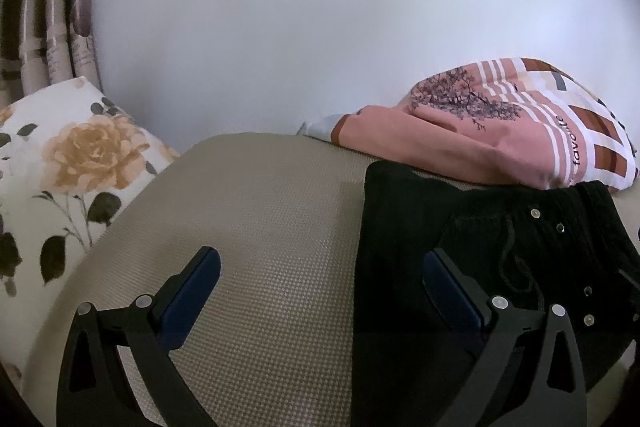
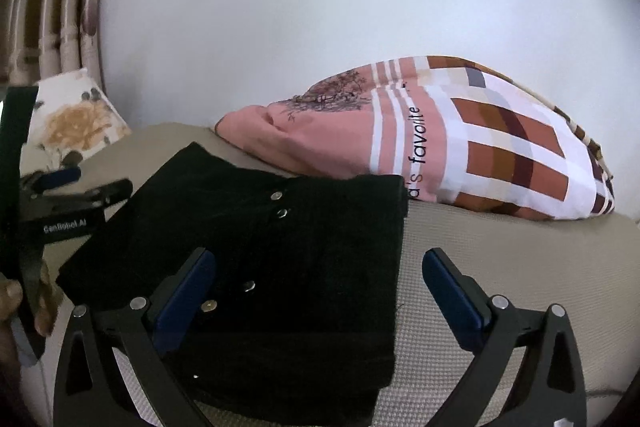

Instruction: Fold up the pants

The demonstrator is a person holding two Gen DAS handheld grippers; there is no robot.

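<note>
The black pants (image 2: pixel 280 247) lie folded into a compact rectangle on a beige woven mat (image 2: pixel 500 259), metal snaps facing up. In the right wrist view my right gripper (image 2: pixel 320 257) is open just above the fold's right edge, its left finger over the cloth and its right finger over bare mat. In the left wrist view the pants (image 1: pixel 480 227) fill the right side. My left gripper (image 1: pixel 322 257) is open over their left edge, with nothing pinched. The left gripper (image 2: pixel 92 183) also shows at the far left of the right wrist view, held by a hand (image 2: pixel 12 299).
A folded pink and checked quilt (image 2: pixel 440 147) lies right behind the pants, touching their far edge. A floral pillow (image 1: pixel 72 167) sits at the left of the mat (image 1: pixel 260 207). Striped curtains (image 1: pixel 52 27) hang at the far left against a white wall.
</note>
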